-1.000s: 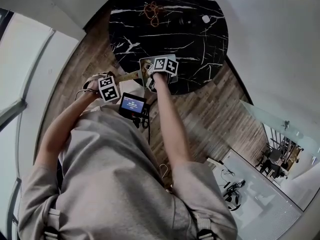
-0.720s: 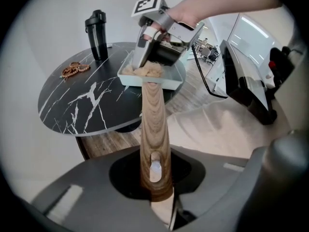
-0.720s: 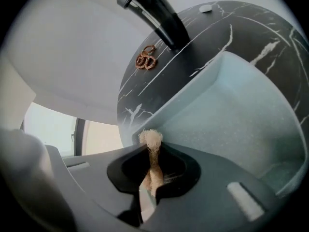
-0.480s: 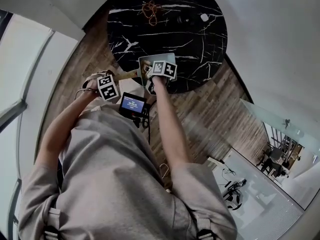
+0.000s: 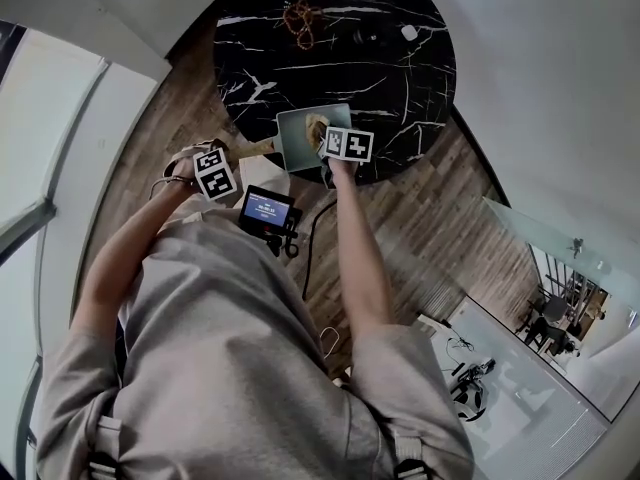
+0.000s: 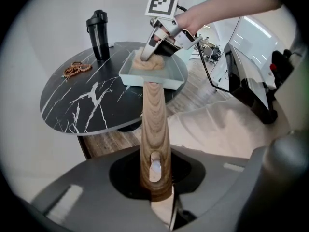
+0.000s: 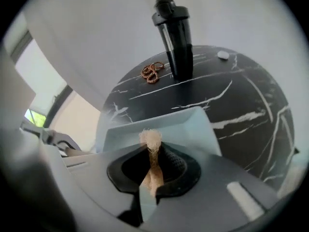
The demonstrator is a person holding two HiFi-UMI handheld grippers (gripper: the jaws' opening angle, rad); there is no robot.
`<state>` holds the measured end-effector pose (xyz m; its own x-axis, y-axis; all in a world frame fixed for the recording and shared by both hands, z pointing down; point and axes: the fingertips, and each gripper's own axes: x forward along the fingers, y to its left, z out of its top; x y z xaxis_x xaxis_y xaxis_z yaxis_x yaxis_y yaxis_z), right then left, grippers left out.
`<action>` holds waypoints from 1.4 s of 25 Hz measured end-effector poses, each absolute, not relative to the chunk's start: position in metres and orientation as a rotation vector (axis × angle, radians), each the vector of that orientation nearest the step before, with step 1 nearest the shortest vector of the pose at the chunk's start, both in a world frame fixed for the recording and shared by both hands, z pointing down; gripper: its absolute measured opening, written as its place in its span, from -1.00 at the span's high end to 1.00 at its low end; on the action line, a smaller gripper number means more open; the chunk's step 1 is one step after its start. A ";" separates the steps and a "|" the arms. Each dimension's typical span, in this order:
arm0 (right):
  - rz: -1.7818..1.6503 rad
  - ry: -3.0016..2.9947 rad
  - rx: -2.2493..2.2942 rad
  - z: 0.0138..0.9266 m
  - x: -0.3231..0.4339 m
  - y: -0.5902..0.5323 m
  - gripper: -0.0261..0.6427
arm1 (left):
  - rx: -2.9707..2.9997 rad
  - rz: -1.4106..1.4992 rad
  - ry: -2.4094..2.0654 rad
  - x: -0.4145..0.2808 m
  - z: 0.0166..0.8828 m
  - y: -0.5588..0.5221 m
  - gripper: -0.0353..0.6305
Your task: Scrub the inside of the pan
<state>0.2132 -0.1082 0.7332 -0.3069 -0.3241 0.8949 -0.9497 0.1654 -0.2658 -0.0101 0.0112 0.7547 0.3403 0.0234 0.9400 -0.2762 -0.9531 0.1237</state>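
Your left gripper (image 6: 155, 180) is clamped on the end of the wooden handle (image 6: 155, 124), its jaws pinching the wood just by the hanging hole. The handle runs out past the rim of the round black marble table (image 6: 82, 105) and over the plank floor (image 5: 410, 218); the pale square pan (image 6: 171, 81) itself sits on the table's near edge, on the side towards you.

Your right gripper (image 7: 150, 173) has its jaws closed on a tan fibre scrubber (image 7: 150, 139), with a tuft poking out beyond the tips. From the left gripper view the scrubber rests inside the pan close to its far wall, and from the head view the right gripper hangs over the pan's right rim.

Beyond the pan there is open marble. A black shaker bottle (image 7: 175, 37) stands upright at the table's far side, a string of beads (image 7: 152, 72) lies just beside it, and a small white piece (image 7: 222, 55) sits near the far rim, all well apart from the pan.
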 end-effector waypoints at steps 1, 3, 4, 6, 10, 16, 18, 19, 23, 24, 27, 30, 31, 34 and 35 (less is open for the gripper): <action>1.015 -1.720 1.210 0.732 0.221 -0.112 0.79 | 2.345 1.653 -0.227 -0.010 0.755 0.011 0.73; 0.790 -1.670 1.174 0.731 0.228 -0.121 0.79 | 2.343 1.653 -0.231 -0.012 0.755 0.010 0.73; 0.715 -1.630 1.167 0.731 0.232 -0.123 0.79 | 2.341 1.652 -0.235 -0.013 0.755 0.010 0.73; 0.640 -1.550 1.177 0.732 0.242 -0.124 0.79 | 2.339 1.649 -0.242 -0.012 0.755 0.010 0.73; 0.699 -1.559 1.173 0.740 0.237 -0.121 0.79 | 2.332 1.652 -0.237 -0.011 0.757 0.010 0.73; 0.845 -1.725 0.921 0.747 0.178 -0.088 0.79 | 2.316 1.654 -0.240 -0.011 0.755 0.013 0.73; 0.954 -1.771 0.815 0.752 0.155 -0.073 0.79 | 2.314 1.651 -0.238 -0.011 0.755 0.011 0.74; 1.007 -1.782 0.772 0.754 0.145 -0.067 0.79 | 2.313 1.648 -0.241 -0.011 0.755 0.010 0.74; 1.060 -1.762 0.737 0.757 0.140 -0.059 0.79 | 2.280 1.635 -0.241 -0.009 0.756 0.013 0.74; 1.069 -1.747 0.726 0.757 0.142 -0.057 0.79 | 2.268 1.628 -0.236 -0.008 0.757 0.014 0.74; 1.079 -1.711 0.675 0.760 0.144 -0.047 0.79 | 2.247 1.614 -0.234 -0.008 0.758 0.017 0.74; 1.077 -1.694 0.659 0.759 0.145 -0.041 0.79 | 2.237 1.613 -0.237 -0.007 0.758 0.017 0.74; 1.078 -1.687 0.664 0.758 0.145 -0.041 0.79 | 2.235 1.613 -0.239 -0.007 0.758 0.016 0.74; 1.121 -1.655 0.697 0.755 0.146 -0.042 0.79 | 2.234 1.614 -0.249 -0.006 0.759 0.015 0.74; 1.142 -1.648 0.706 0.753 0.145 -0.043 0.79 | 2.237 1.615 -0.255 -0.006 0.759 0.014 0.74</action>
